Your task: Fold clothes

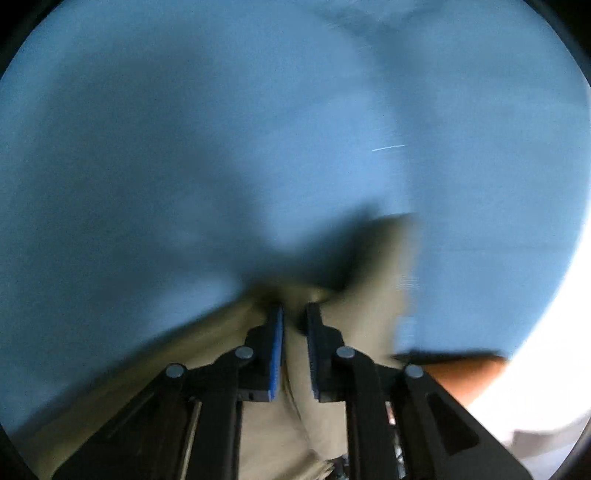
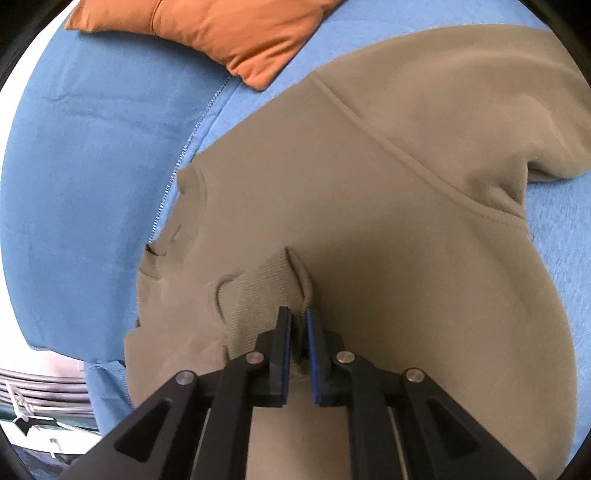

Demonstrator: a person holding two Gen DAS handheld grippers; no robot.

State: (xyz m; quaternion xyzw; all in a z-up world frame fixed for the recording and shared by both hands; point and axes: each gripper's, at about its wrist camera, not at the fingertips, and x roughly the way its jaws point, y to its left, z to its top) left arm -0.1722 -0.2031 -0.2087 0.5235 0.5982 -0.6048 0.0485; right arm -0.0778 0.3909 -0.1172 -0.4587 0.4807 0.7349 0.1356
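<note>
Flanking the olive sweatshirt [image 2: 406, 192]: orange cushion [image 2: 221, 33], blue sofa [image 2: 74, 166]

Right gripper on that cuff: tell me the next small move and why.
Probably lower the cuff onto the sweatshirt body and open. The right gripper pinches the ribbed cuff above the chest, sleeve already folded inward; the left gripper also holds fabric.

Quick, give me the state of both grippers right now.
Left gripper: shut on the olive sweatshirt; view is blurred.
Right gripper: shut on the sweatshirt's ribbed cuff.
</note>
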